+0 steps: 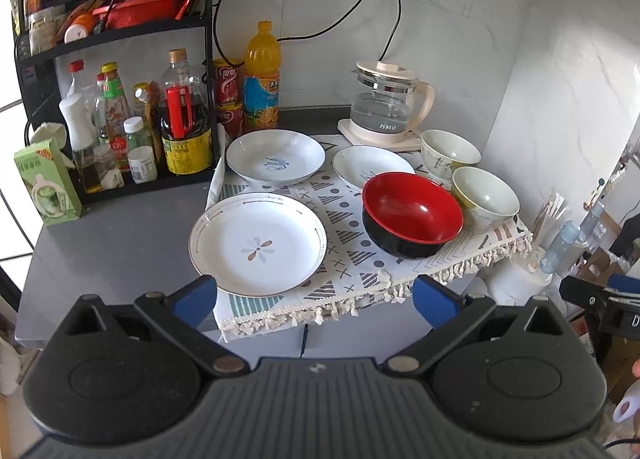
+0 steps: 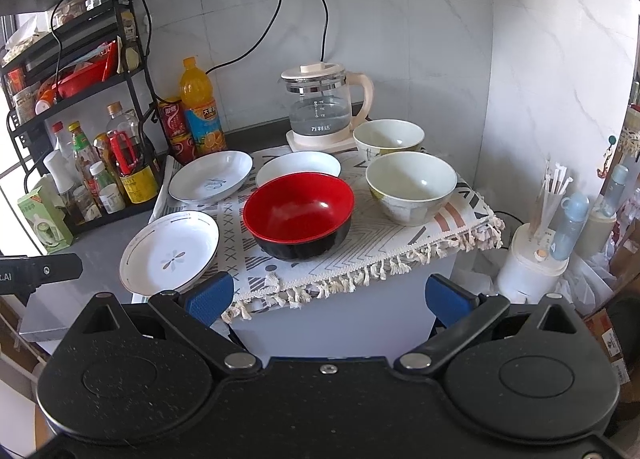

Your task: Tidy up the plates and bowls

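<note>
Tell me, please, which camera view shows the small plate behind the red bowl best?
The left wrist view: there most of the small plate shows, including its blue print. In the right wrist view the red bowl hides its near part, leaving only a white far rim.

A home kitchen, probably: a condiment rack of sauce bottles, an electric kettle, tiled walls, a grey counter.

Plates left of bowls

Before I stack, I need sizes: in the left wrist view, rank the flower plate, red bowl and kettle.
1. flower plate, nearest the camera
2. red bowl
3. kettle, farthest, so unsure
</note>
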The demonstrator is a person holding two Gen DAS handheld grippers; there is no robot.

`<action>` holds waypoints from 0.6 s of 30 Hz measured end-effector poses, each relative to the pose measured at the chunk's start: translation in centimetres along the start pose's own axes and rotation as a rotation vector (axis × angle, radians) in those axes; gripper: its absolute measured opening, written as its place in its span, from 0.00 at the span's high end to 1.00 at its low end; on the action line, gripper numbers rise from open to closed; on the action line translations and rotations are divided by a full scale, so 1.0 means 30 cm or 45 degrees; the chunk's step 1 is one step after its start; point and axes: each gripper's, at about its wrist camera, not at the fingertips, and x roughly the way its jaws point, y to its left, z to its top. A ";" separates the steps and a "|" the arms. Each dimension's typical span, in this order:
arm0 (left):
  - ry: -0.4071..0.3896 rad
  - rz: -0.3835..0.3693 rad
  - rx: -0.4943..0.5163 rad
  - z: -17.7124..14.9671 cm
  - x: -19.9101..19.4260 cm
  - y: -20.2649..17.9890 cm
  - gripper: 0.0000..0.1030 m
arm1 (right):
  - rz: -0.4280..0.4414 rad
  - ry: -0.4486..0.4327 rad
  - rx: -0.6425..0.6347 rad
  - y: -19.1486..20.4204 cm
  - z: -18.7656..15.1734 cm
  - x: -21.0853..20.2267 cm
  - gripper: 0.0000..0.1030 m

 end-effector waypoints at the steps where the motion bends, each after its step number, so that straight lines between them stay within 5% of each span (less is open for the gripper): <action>1: 0.001 -0.002 -0.003 0.001 0.000 0.002 0.00 | 0.000 0.002 0.002 -0.002 -0.002 0.000 0.00; 18: -0.005 -0.001 0.006 0.002 -0.010 -0.009 0.00 | -0.001 0.003 -0.006 -0.007 -0.005 -0.005 0.00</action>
